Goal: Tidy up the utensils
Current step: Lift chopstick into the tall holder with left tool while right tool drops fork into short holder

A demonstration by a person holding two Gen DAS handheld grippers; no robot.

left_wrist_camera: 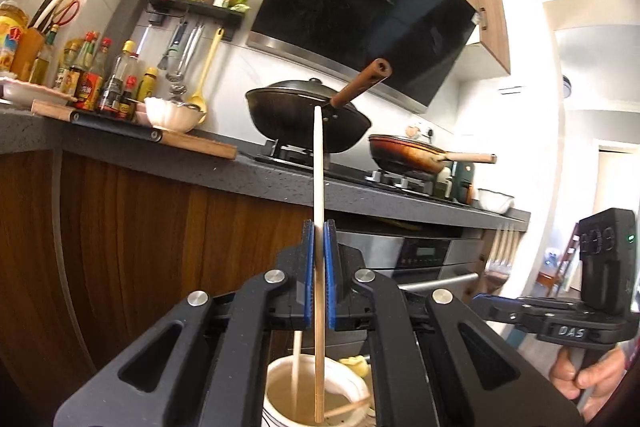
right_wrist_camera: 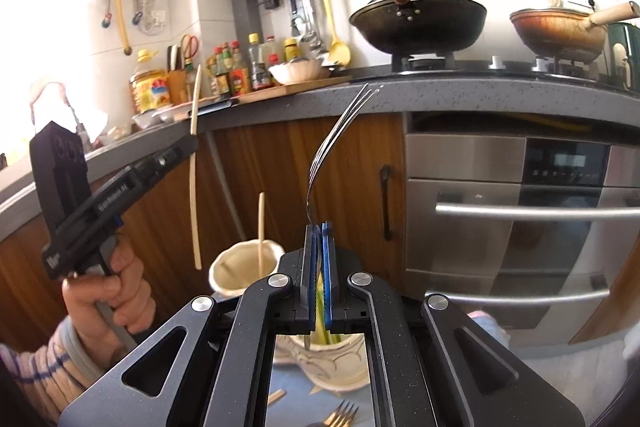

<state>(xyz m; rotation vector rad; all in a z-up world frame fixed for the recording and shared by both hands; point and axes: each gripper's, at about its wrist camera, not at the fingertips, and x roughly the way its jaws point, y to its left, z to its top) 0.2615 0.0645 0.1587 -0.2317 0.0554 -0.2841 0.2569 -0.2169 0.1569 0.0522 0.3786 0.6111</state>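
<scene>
My left gripper is shut on a pale wooden chopstick and holds it upright. The chopstick's lower end hangs over a cream ceramic holder, where another chopstick stands. My right gripper is shut on the handle of a metal fork, tines curving up. A second cream holder with yellow-green items sits under it. In the right wrist view the left gripper and its chopstick are left of the first holder.
A grey counter runs ahead, carrying a black wok, a brown pan, a cutting board, a white bowl and sauce bottles. A steel oven is below it. Another fork lies on blue cloth.
</scene>
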